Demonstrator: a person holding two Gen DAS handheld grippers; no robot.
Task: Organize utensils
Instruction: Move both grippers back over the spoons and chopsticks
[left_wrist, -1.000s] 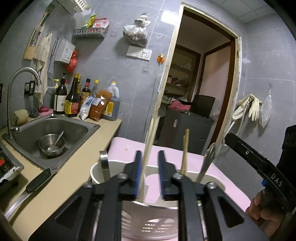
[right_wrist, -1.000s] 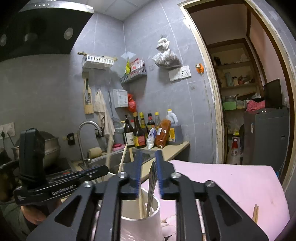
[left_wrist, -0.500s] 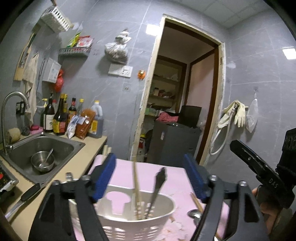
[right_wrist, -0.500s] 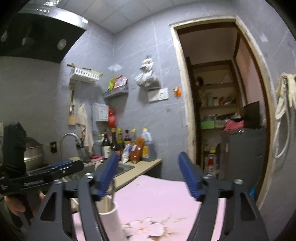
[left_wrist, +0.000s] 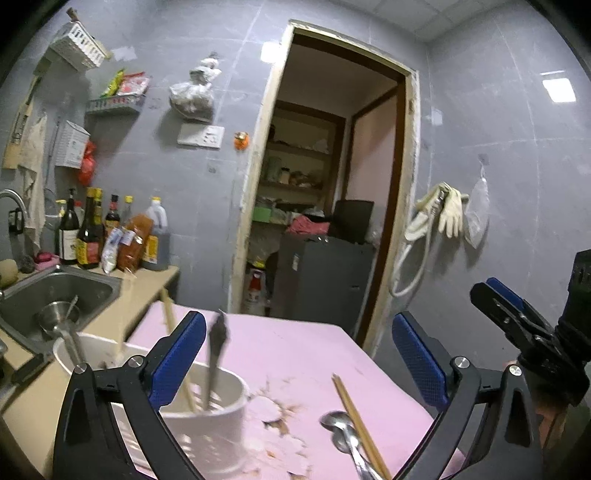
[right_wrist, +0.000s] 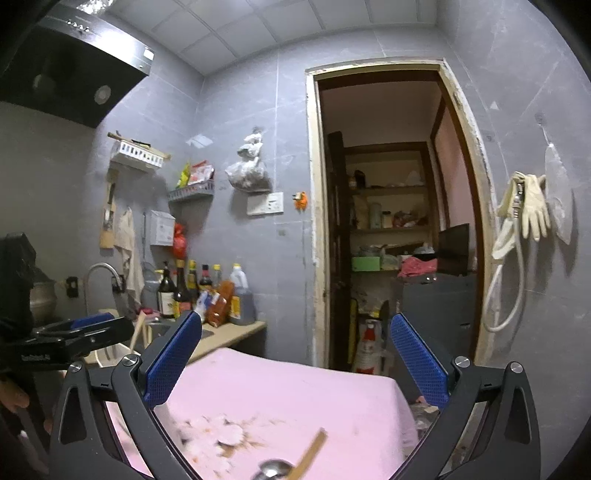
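Left wrist view: chopsticks (left_wrist: 177, 354) are stowed in the white holder (left_wrist: 207, 413); beside it, spoons (left_wrist: 341, 434) remain unsorted. Both tools (left_wrist: 299, 363) (right_wrist: 295, 363) are opening wide, empty.

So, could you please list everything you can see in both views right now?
Holder: one, white, on the pink cloth, left.
Chopsticks in holder: some, count unclear, wooden, upright.
Dark utensil: one, standing in the holder.
Loose chopsticks: wooden, count unclear, on the cloth.
Spoons: two, steel, beside them.
Pink cloth: one, covers the table.
Sink: one, steel, with a bowl inside.
Bottles: several, dark, by the wall.
Gloves: pale, hanging on the right wall.
Left gripper: jaws opening, nothing between them.
Right gripper: jaws opening, nothing between them.
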